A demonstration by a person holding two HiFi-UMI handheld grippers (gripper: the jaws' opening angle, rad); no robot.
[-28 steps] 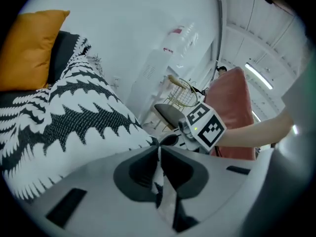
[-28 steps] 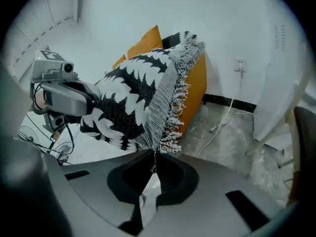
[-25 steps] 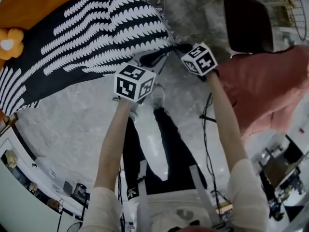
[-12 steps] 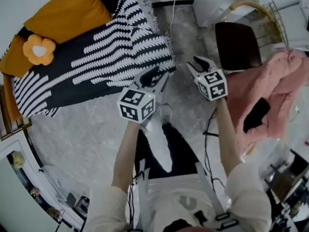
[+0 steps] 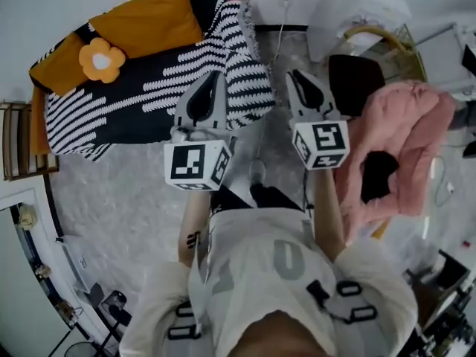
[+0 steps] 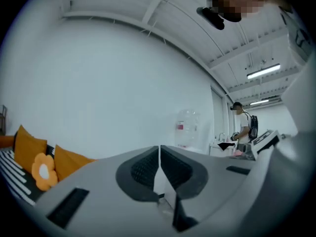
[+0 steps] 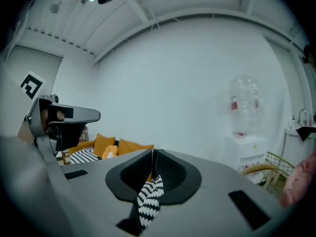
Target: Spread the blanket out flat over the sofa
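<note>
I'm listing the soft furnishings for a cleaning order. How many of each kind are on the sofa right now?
plain orange cushions: 2
flower-shaped cushion: 1
black-and-white patterned blanket: 1
Total: 4
</note>
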